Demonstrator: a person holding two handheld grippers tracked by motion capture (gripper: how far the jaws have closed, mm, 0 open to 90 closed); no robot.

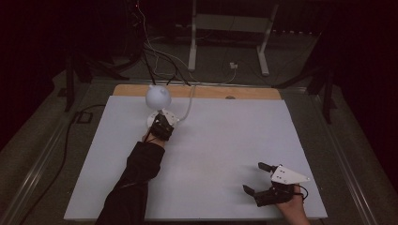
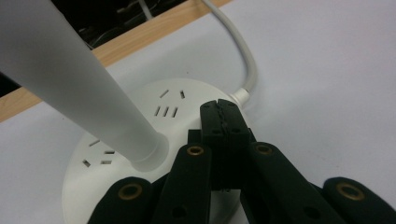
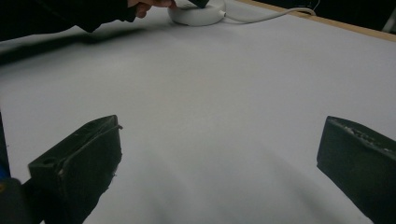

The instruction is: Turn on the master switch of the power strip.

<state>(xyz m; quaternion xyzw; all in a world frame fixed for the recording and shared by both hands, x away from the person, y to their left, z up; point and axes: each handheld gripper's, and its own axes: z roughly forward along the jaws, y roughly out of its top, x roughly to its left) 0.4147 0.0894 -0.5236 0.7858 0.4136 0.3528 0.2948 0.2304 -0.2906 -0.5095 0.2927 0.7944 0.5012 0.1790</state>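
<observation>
one table [image 1: 211, 154] is carrying everything. one round white socket base [image 1: 159, 118] is sitting near its far edge, with one white lamp [image 1: 157, 97] rising from that base and one white cord [image 1: 188, 105] leaving the base's side. two hand-held grippers are showing: the left hand-held gripper [image 1: 162, 125] at the base, the right hand-held gripper [image 1: 256, 177] well apart from it.

Dim overall; the room behind falls into black. The white desk [image 1: 225, 154] catches soft, even light. Close parts blur slightly.

Left gripper [image 1: 163, 125] apparently closed; right gripper [image 1: 257, 179] fingers wide apart.
</observation>
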